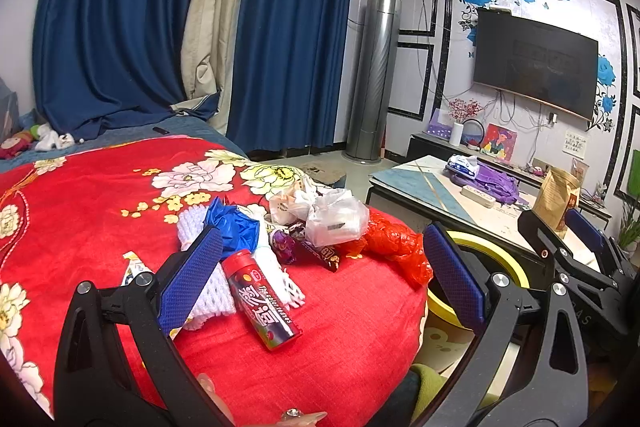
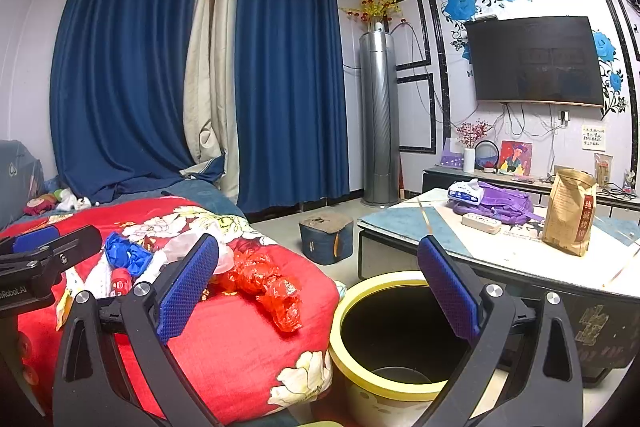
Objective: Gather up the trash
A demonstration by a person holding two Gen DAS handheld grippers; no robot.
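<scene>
With jaws spread wide and nothing held, left gripper (image 1: 320, 275) over the red candy tube (image 1: 260, 301), right gripper (image 2: 320, 287) above the yellow-rimmed bin (image 2: 384, 339). Looks barely begun: blue bag (image 1: 232, 227), clear bag (image 1: 336, 215), red bag (image 2: 268, 283) piled on the bed (image 1: 88, 211), nothing visibly binned.

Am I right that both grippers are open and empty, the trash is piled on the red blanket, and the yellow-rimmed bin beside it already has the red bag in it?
Not quite. The red bag is not in the bin; it lies on the blanket near the edge, as the right wrist view shows. The rest holds: the left gripper and right gripper are open and empty, and the trash is piled on the blanket.
</scene>
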